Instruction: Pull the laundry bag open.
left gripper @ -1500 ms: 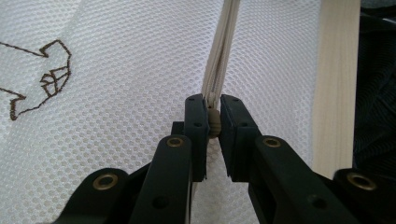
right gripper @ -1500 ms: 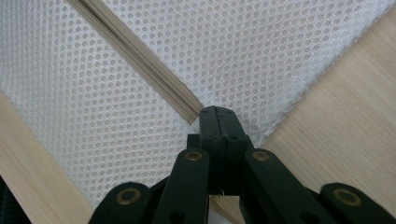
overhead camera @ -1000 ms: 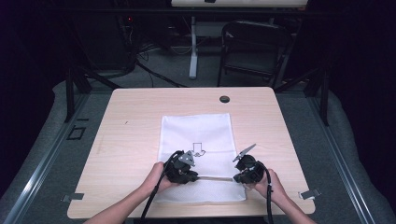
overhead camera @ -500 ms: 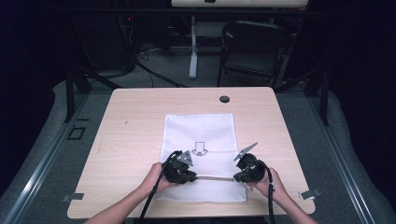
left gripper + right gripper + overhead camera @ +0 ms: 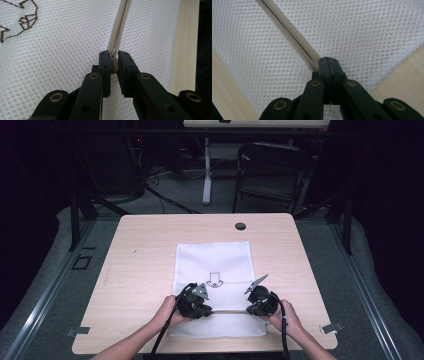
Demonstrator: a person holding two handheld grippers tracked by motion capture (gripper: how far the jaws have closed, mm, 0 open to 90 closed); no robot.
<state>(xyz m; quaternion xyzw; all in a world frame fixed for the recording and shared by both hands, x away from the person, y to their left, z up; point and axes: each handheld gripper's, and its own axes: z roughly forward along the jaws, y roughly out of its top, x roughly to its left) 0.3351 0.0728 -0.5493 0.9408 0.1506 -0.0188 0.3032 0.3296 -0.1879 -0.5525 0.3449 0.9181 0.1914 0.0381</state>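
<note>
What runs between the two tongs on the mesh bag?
A stretch of beige zipper on the white mesh bag, from the left tongs to the right tongs, seen in the high view.

Pale wooden desk (image 5: 140, 270) with rounded corners and a small dark round grommet (image 5: 240, 226) near the far edge. Beyond it, a dark folding chair (image 5: 272, 172), a white post (image 5: 207, 170), tangled cables (image 5: 155, 175) on grey floor (image 5: 50, 285).

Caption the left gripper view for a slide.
Left gripper pinching the beige zipper pull of a white mesh bag.
</note>
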